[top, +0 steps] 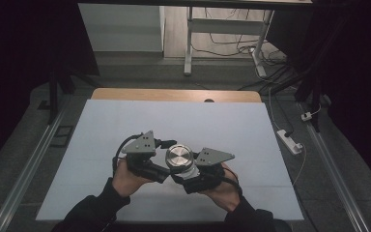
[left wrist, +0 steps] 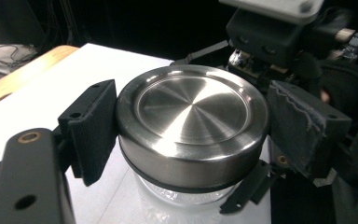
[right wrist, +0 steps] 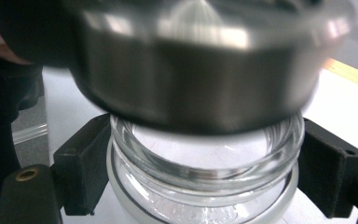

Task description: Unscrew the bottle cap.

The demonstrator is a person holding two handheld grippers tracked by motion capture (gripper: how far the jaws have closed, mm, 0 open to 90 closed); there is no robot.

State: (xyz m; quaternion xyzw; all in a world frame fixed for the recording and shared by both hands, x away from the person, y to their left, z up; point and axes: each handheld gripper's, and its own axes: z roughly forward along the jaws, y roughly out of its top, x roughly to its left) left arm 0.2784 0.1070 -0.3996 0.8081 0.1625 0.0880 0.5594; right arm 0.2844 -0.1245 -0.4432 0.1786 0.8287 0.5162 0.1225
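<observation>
A round steel lid (top: 179, 157) sits between the two hands, above the middle of the white table top (top: 174, 121). My left gripper (left wrist: 191, 127) is shut on the lid (left wrist: 191, 116), one black pad (left wrist: 93, 128) pressing on each side of its rim. Below it is a clear glass jar (right wrist: 205, 186), and my right gripper (right wrist: 205, 165) is shut on the jar just under its neck. In the right gripper view the lid (right wrist: 200, 60) hovers right over the jar's open mouth, with the glass rim showing beneath it. Whether lid and rim touch at the far side I cannot tell.
A wooden strip (top: 174, 94) runs along the far edge of the table. Behind it stand a white desk frame (top: 189, 43) and loose cables (top: 232, 46) on the floor. A white power strip (top: 290, 141) lies off the table's right edge.
</observation>
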